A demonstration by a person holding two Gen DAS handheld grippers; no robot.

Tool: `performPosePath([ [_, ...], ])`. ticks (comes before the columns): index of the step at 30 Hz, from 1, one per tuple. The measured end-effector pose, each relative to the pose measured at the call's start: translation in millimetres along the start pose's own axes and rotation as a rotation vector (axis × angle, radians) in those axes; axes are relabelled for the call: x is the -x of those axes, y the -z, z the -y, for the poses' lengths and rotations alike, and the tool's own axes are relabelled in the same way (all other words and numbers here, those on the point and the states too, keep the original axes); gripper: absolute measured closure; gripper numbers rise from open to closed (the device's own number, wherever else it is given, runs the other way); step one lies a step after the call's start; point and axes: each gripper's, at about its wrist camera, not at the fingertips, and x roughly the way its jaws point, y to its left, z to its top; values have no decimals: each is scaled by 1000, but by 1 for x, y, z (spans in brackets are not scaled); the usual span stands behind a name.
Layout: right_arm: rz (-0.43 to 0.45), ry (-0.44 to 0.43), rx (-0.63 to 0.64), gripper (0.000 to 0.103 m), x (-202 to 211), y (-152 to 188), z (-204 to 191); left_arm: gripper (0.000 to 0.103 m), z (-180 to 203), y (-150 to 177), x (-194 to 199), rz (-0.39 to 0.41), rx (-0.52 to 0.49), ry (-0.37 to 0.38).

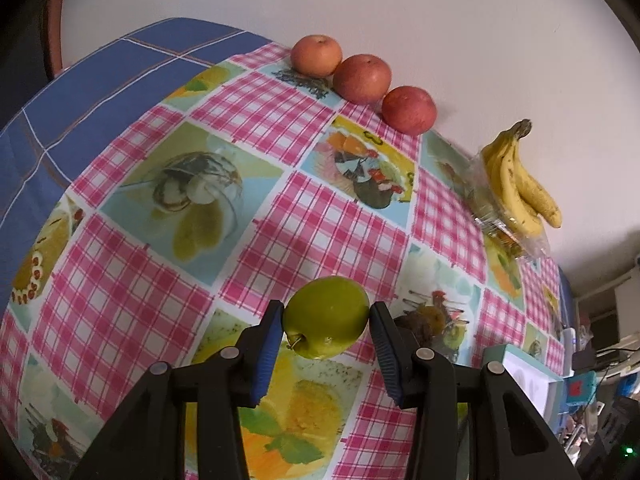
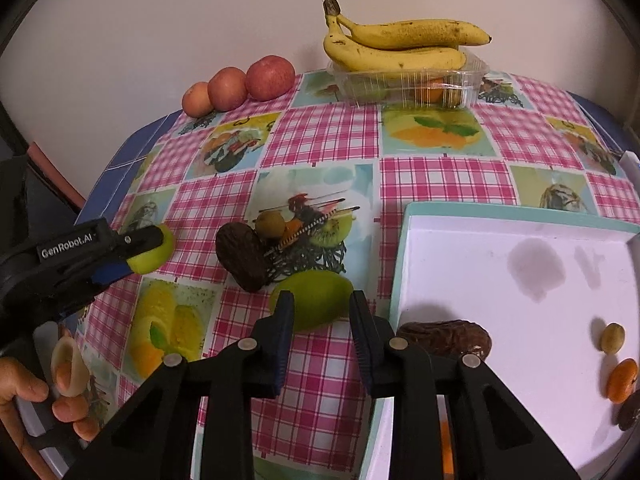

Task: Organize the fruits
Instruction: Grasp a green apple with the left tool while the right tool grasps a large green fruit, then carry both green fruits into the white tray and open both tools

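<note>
My left gripper [image 1: 326, 320] is shut on a green apple [image 1: 326, 316], held just above the checked tablecloth; the same gripper [image 2: 160, 248] and apple [image 2: 154, 256] show at the left of the right wrist view. My right gripper [image 2: 322, 312] has its jaws part way apart. Its tips sit in front of a long green fruit [image 2: 316, 300] that lies on the table. Three red apples [image 1: 362, 78] stand in a row against the wall. Bananas [image 2: 400, 44] rest on a clear plastic box [image 2: 408, 84]. A white tray [image 2: 520, 280] holds a few small fruits [image 2: 622, 380].
A dark brown fruit [image 2: 242, 260] lies left of the green fruit, and another [image 2: 448, 340] lies against the tray's near corner. A hand [image 2: 32, 392] holds the left gripper at the lower left. The wall runs close behind the fruit. Blue cloth [image 1: 100, 92] covers the table's left edge.
</note>
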Motion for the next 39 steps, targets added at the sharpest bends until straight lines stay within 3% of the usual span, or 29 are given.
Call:
performPosePath([
  [2, 6, -7, -2, 72, -2, -1, -1, 56, -3, 1, -4, -10, 8, -7],
  [5, 6, -13, 2, 56, -7, -2, -3, 56, -7, 1, -7, -19, 21, -11],
  [12, -10, 27, 62, 50, -22, -2, -15, 56, -11, 1, -8, -23, 38, -5],
  [19, -25, 93, 122, 50, -36, 2, -21, 56, -15, 2, -13, -37, 48, -5],
  [30, -21, 82, 112, 50, -34, 4, -20, 56, -14, 1, -14, -40, 53, -5],
  [39, 34, 56, 85, 50, -2, 1, -15, 56, -5, 2, 3, -12, 38, 0],
])
